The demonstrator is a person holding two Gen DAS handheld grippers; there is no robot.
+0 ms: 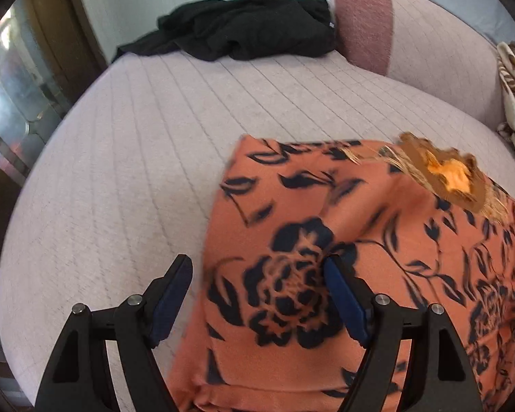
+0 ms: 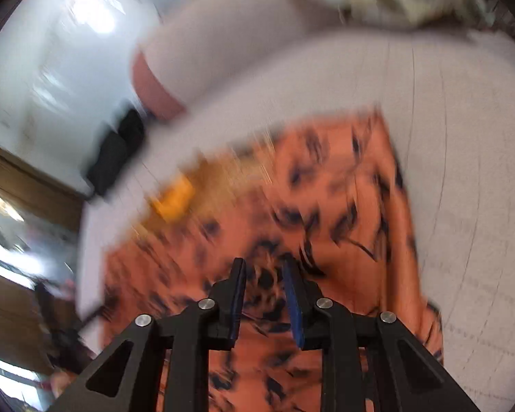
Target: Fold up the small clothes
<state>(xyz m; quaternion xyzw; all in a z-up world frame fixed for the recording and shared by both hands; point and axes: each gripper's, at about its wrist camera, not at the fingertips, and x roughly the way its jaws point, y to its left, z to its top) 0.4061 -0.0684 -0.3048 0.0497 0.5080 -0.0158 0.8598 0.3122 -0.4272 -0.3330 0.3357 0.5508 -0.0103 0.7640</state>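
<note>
Where the orange floral garment [image 1: 360, 257] ends leftward, bare sofa seat [image 1: 137, 171] spreads; both grippers' fingers released.

Left gripper [image 1: 257, 271]: matte black plastic frame; two fingers [image 1: 170, 295] faced with dark blue pads on their inner sides; four round silver pivot screws across the linkage, from 8 o'clock to 4 o'clock in its view; triangular cut-outs in the outer arms at 7 and 5 o'clock. Right gripper [image 2: 262, 269]: same black build; blue-padded fingers [image 2: 237, 295]; four silver screws; triangular cut-outs; edges blurred, no cables or markings legible on either.
</note>
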